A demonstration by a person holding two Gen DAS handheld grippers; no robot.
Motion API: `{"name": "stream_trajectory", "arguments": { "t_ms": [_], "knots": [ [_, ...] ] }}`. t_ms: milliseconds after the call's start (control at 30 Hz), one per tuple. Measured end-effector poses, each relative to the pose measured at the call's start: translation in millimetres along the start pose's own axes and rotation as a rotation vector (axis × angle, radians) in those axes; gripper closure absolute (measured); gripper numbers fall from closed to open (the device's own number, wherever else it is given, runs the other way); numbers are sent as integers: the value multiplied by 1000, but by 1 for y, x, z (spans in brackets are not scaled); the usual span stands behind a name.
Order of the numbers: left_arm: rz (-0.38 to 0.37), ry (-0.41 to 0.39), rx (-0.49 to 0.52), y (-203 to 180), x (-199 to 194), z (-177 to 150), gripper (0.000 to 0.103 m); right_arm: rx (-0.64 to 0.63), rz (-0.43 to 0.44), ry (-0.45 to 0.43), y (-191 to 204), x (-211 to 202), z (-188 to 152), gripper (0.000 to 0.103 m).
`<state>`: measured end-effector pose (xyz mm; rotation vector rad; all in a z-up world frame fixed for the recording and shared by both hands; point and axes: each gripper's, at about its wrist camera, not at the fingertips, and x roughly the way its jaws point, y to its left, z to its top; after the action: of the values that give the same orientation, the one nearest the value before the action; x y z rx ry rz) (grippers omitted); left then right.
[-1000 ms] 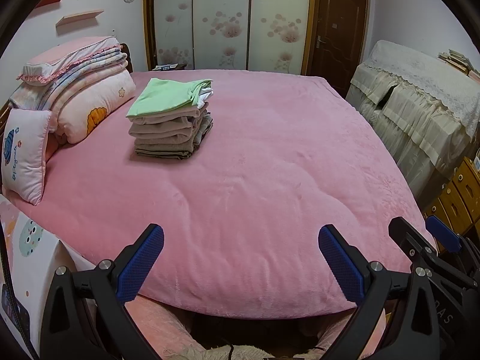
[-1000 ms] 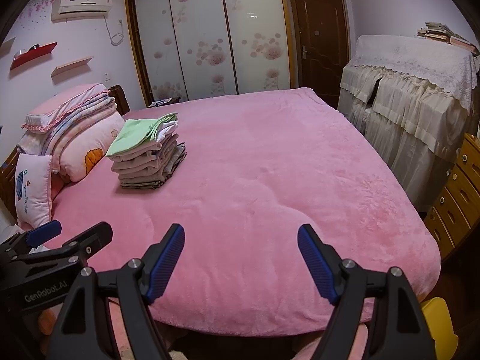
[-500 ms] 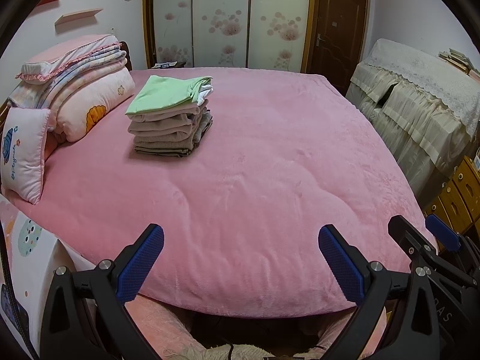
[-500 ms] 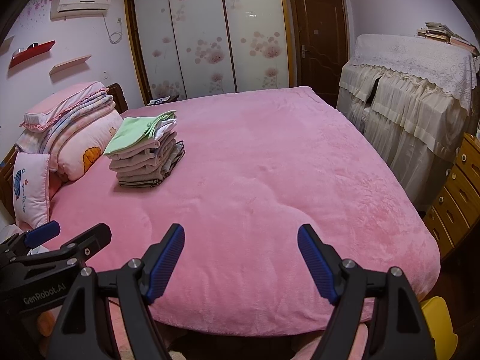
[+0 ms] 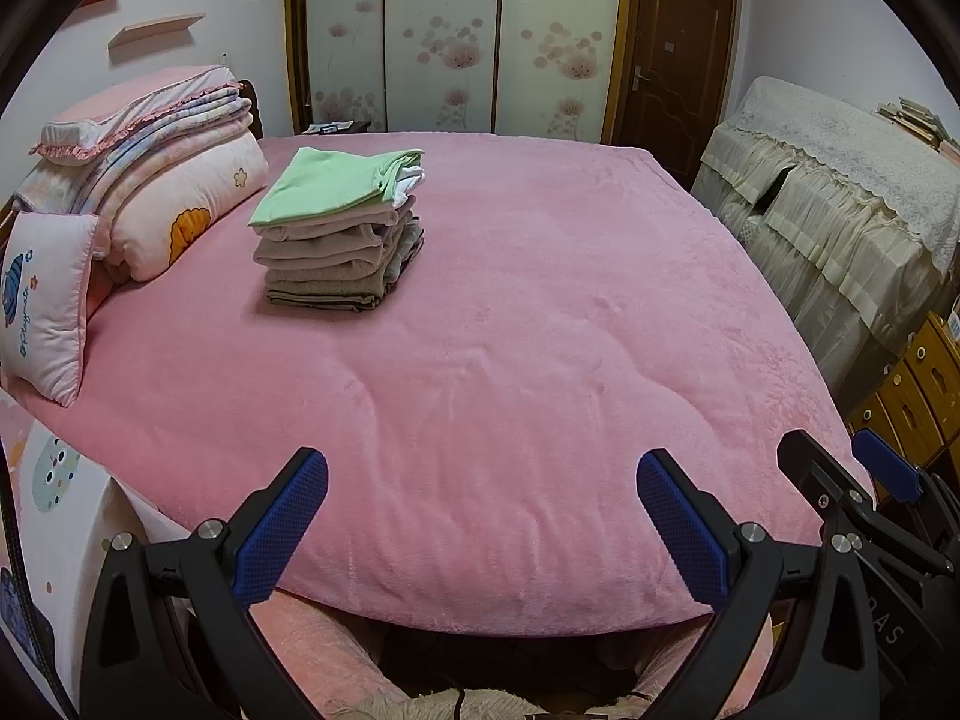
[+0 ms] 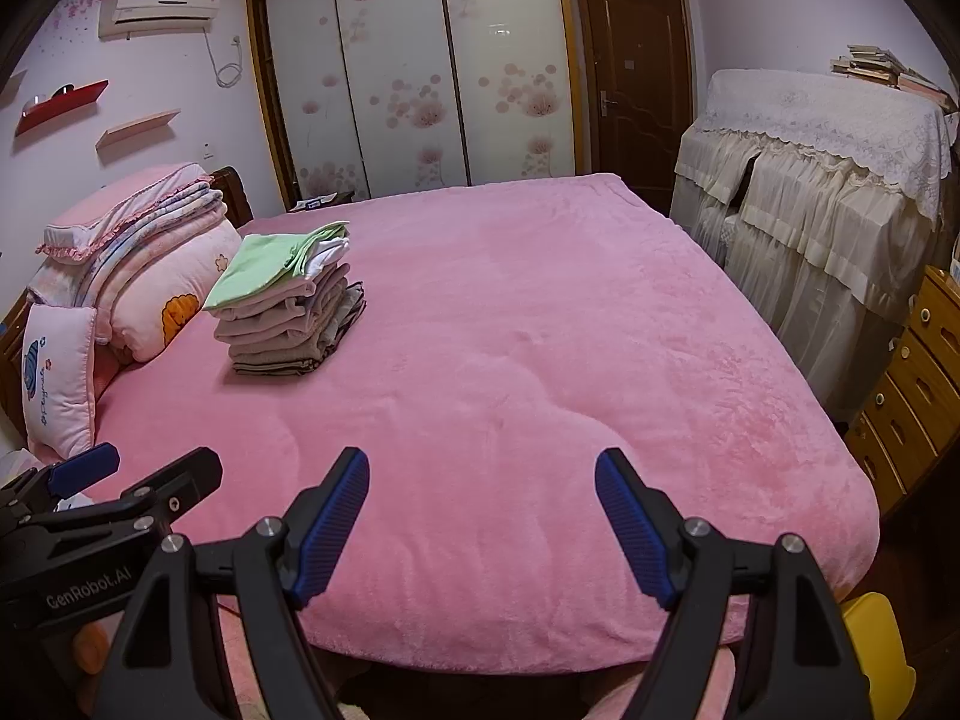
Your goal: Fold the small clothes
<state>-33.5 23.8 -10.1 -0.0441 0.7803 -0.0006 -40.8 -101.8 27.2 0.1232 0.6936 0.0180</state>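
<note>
I hold my left gripper (image 5: 480,516) low, just off the near edge of the bed (image 5: 540,330), pointing across the pink blanket toward the far side. Its two blue-padded fingers (image 5: 282,525) stand wide apart, with nothing between them but the blanket below. My right gripper (image 6: 480,525) sits at about the same height beside it, also aimed over the near edge, its fingers (image 6: 636,531) spread just as wide and holding nothing. Each gripper shows up at the side of the other's view: the right one at the right edge of the left camera, the left one at the left edge of the right camera, so the two are level and near each other but apart.

The stack of folded clothes (image 5: 342,240) rests toward the far left corner of the bed, well away from both grippers. A light green piece (image 5: 330,186) lies on top, with beige and grey pieces beneath it, the edges roughly squared. Just to the left of the stack, along the left edge of the bed, lie piled pillows and a folded quilt (image 5: 150,180).
</note>
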Motion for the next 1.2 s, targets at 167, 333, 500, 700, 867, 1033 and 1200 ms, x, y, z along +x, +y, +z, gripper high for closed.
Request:
{"name": "stream_trajectory", "arguments": {
  "t_ms": [167, 333, 500, 700, 867, 1033, 1200],
  "knots": [
    [0, 10, 0, 0, 3, -1, 1, 0, -1, 3, -1, 0, 0, 24],
    [-9, 16, 8, -1, 5, 0, 1, 5, -11, 7, -4, 0, -4, 24],
    [-10, 20, 11, -1, 7, 0, 1, 6, -16, 11, -9, 3, -6, 24],
    [-10, 23, 11, -1, 8, 0, 1, 6, -15, 12, -10, 3, -5, 24],
    [-12, 26, 10, -2, 9, -1, 1, 6, -14, 12, -10, 3, -5, 24],
    [-12, 27, 10, -2, 9, -1, 1, 5, -14, 12, -12, 3, -5, 24],
    [-15, 28, 9, -3, 10, -2, 1, 5, -15, 13, -10, 3, -4, 24]
  ]
}}
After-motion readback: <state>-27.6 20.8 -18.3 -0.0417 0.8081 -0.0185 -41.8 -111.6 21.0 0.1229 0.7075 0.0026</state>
